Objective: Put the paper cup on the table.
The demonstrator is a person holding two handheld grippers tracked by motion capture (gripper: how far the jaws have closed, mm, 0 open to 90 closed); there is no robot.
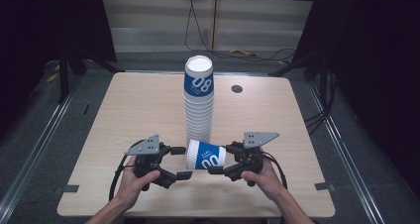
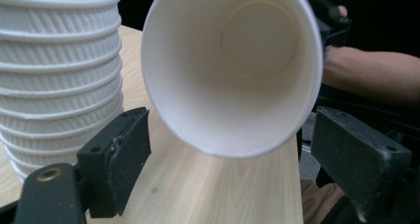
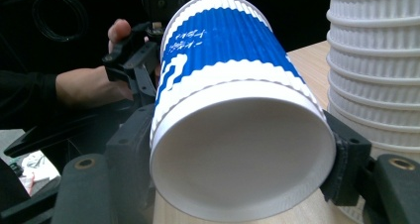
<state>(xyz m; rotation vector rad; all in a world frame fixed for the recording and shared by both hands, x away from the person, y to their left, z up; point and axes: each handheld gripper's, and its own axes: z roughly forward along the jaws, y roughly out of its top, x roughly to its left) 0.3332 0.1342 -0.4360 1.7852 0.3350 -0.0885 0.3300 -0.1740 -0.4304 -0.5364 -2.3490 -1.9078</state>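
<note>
Right gripper (image 1: 216, 159) jaws clamp the blue cup (image 1: 206, 154) at its base, holding it sideways, mouth toward the left gripper (image 1: 181, 162), whose jaws stand apart to receive it

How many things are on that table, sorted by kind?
Tall stacks of paper cups: 1; the cups in it are too tightly nested to count.
Single paper cups held on their side: 1, clamped at its base by the right gripper.
Hand-held grippers: 2, counting the left gripper, its jaws open.
Total: 4
</note>
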